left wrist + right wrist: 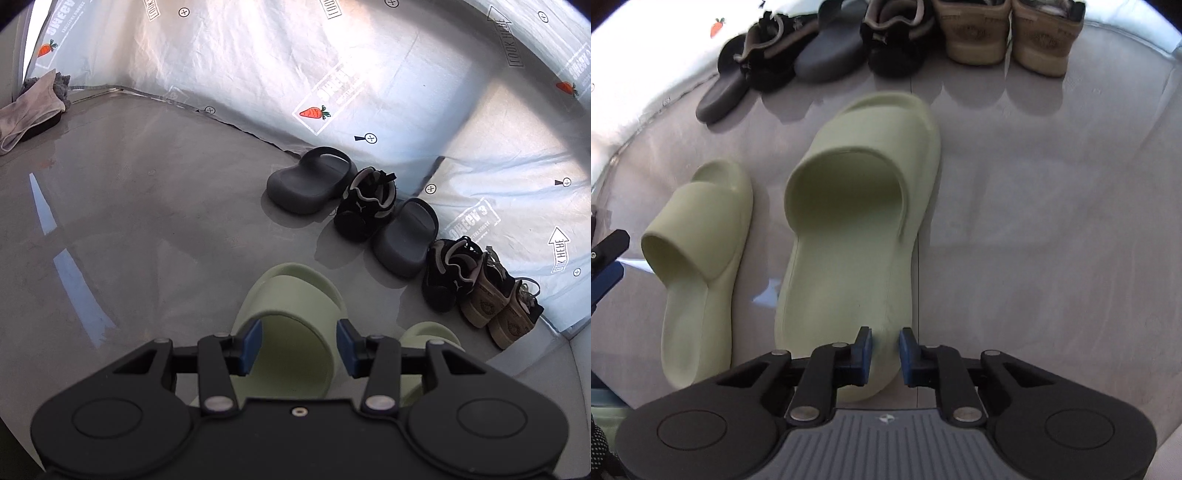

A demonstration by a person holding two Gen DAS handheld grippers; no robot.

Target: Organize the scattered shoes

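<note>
On a grey floor, the right gripper [885, 350] is clamped on the heel wall of a pale green slide [857, 221], while the left gripper [299, 343] grips its mate's [291, 317] strap, before shoes lined along a silver sheet [258, 55].

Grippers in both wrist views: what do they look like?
Both are matte black, with two rounded lobes, silver pivot screws, angled linkage bars and blue pads on the fingers. The left gripper has a plain black middle with one small screw. The right gripper has a grey ribbed panel with a small emblem.
</note>
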